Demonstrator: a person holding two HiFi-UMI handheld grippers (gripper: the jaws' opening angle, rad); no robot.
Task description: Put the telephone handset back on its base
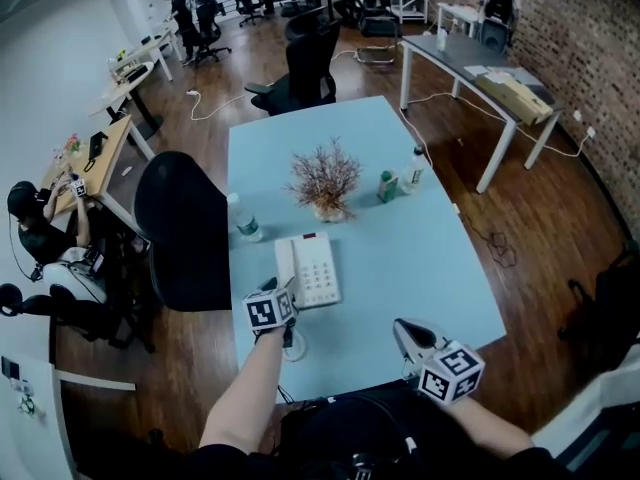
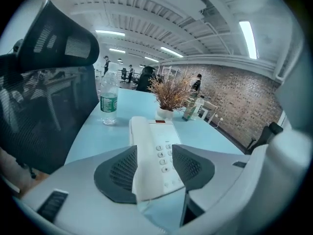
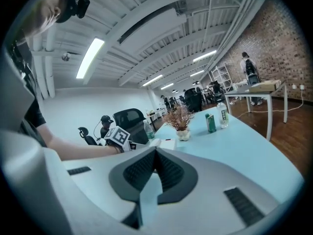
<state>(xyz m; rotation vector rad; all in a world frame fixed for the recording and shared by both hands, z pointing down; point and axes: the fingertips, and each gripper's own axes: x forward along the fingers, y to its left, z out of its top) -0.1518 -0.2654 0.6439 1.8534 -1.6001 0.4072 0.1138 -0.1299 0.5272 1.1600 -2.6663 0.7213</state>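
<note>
White handset (image 2: pixel 139 146) lies along the left side of the base (image 2: pixel 165 153) on the table (image 1: pixel 400 248). Left gripper (image 2: pixel 154 155) fingers apart, framing the phone's near end. Right gripper (image 3: pixel 155 156) fingers pressed together, empty. Risk: a nudge could tip the handset off or slide the base. Cradle seating hidden, cord unclear.

a light blue table (image 1: pixel 400 258) stands on a dark wooden floor (image 1: pixel 540 198) in an open office. a brick wall (image 1: pixel 590 38) runs along the right side, and a grey desk (image 1: pixel 450 53) on white legs stands near it. one black office chair (image 1: pixel 180 228) sits at the table's left edge and another chair (image 1: pixel 305 68) at its far end. wooden desks (image 1: pixel 95 163) line the white left wall (image 1: pixel 50 68). long strip lights (image 2: pixel 248 38) hang under a white beamed ceiling (image 2: pixel 161 9).
</note>
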